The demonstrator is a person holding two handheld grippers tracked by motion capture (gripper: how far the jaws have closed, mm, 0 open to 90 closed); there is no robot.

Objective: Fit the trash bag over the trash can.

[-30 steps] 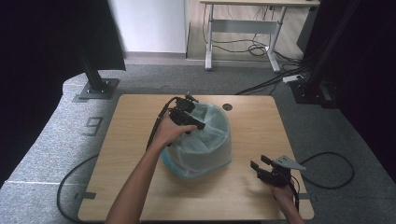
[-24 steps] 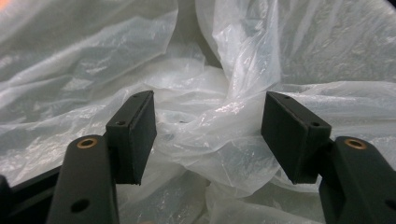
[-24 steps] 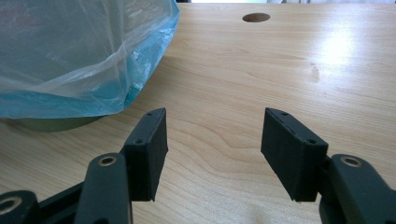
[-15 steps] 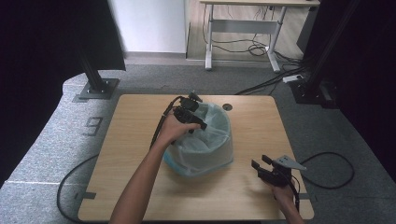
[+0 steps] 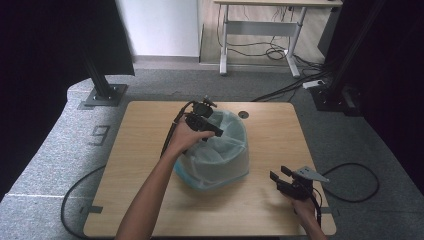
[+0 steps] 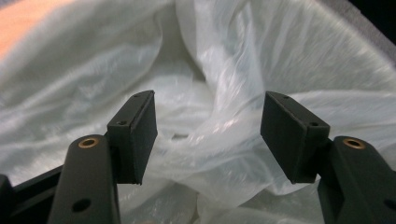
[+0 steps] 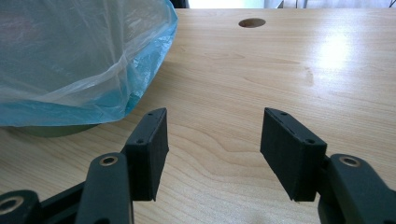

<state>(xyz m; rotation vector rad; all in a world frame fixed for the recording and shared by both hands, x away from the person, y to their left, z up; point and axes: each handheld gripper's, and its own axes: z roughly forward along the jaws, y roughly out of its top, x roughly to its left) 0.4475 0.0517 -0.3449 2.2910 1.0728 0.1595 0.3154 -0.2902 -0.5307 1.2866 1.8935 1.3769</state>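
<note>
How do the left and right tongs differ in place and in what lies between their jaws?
The left tongs hang over the bin's bag, while the right tongs sit apart near the table's front corner. Crumpled bag plastic lies between the left jaws; bare wood between the right. Both are open, gripping nothing.

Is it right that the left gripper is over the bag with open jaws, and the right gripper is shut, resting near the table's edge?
Not quite: the right gripper is open, as the right gripper view shows. The left gripper is indeed open over the bag.
</note>
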